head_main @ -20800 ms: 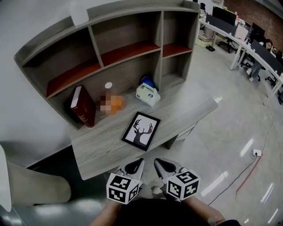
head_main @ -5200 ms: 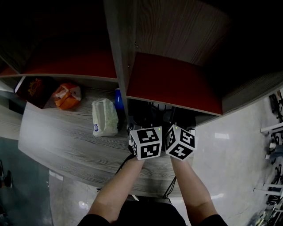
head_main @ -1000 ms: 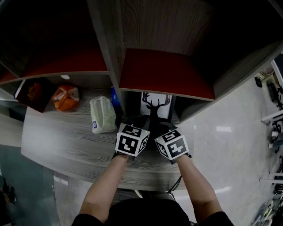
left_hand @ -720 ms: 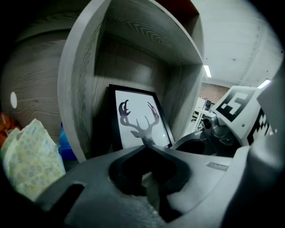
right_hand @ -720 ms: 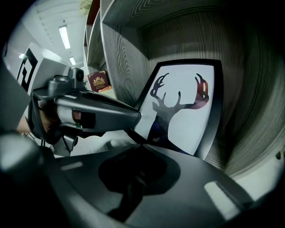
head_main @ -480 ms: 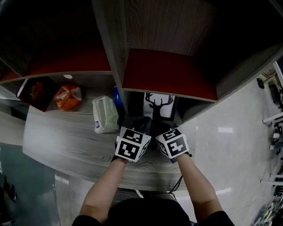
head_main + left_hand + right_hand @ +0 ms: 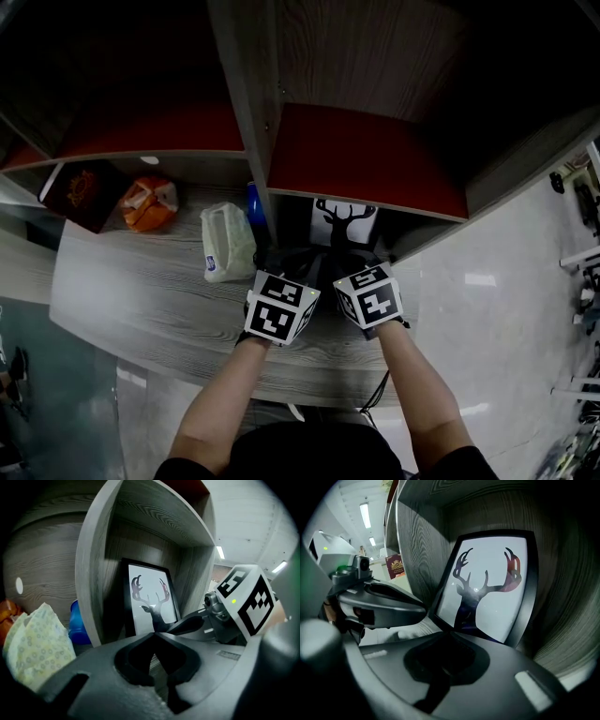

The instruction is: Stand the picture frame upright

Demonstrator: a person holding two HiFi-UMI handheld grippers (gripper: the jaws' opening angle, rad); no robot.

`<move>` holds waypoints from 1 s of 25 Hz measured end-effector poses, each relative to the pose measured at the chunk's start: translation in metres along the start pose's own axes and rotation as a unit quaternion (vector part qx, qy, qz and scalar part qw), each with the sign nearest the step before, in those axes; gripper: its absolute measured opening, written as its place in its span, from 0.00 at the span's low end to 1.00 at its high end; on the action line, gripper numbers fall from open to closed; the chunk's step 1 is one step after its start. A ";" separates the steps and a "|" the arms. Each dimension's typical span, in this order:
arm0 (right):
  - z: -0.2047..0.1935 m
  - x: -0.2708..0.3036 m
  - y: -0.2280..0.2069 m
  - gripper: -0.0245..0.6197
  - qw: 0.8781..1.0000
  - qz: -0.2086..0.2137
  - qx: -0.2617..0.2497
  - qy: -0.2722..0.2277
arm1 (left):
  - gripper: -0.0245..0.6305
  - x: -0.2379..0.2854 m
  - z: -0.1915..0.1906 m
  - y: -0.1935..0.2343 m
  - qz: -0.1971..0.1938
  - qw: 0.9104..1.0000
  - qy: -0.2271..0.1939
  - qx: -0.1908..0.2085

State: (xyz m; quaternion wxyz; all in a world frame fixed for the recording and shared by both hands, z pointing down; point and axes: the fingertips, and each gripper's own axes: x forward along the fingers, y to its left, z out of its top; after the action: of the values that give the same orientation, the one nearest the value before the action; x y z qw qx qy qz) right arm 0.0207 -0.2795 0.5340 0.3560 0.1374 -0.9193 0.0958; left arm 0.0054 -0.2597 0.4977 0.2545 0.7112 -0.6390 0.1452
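Note:
The picture frame (image 7: 345,223), black-edged with a deer silhouette, stands upright in the lower right cubby and leans back against its rear wall. It also fills the left gripper view (image 7: 149,599) and the right gripper view (image 7: 492,590). My left gripper (image 7: 302,257) and right gripper (image 7: 345,257) sit side by side on the desk just in front of the frame's lower edge. Both are shut with nothing between the jaws. The left gripper's tips (image 7: 153,637) and the right gripper's tips (image 7: 446,638) stand slightly short of the frame.
A grey upright divider (image 7: 251,131) bounds the cubby on the left and a red shelf (image 7: 366,159) roofs it. On the desk (image 7: 141,291) to the left lie a tissue pack (image 7: 225,242), a blue item (image 7: 254,204), an orange bag (image 7: 150,202) and a dark red book (image 7: 82,192).
In the earliest frame the picture frame lay flat on the desk; it now stands in the cubby. Over the last second both grippers have stayed almost still in front of it.

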 end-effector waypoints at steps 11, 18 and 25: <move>0.005 0.005 -0.012 0.04 1.000 -0.019 0.003 0.000 | 0.03 0.005 -0.001 0.007 0.017 1.000 0.000 -0.007; 0.013 0.009 -0.025 0.04 0.999 -0.039 -0.002 -0.004 | 0.03 0.008 -0.002 0.009 0.018 1.000 0.002 -0.016; 0.019 0.011 -0.034 0.04 0.998 -0.055 0.001 -0.011 | 0.04 0.009 0.000 0.012 0.023 1.000 0.000 -0.017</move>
State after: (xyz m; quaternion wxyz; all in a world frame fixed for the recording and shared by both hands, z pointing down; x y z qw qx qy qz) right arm 0.0123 -0.3187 0.5303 0.3505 0.1894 -0.9141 0.0756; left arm -0.0056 -0.2684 0.5046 0.2629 0.6923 -0.6573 0.1398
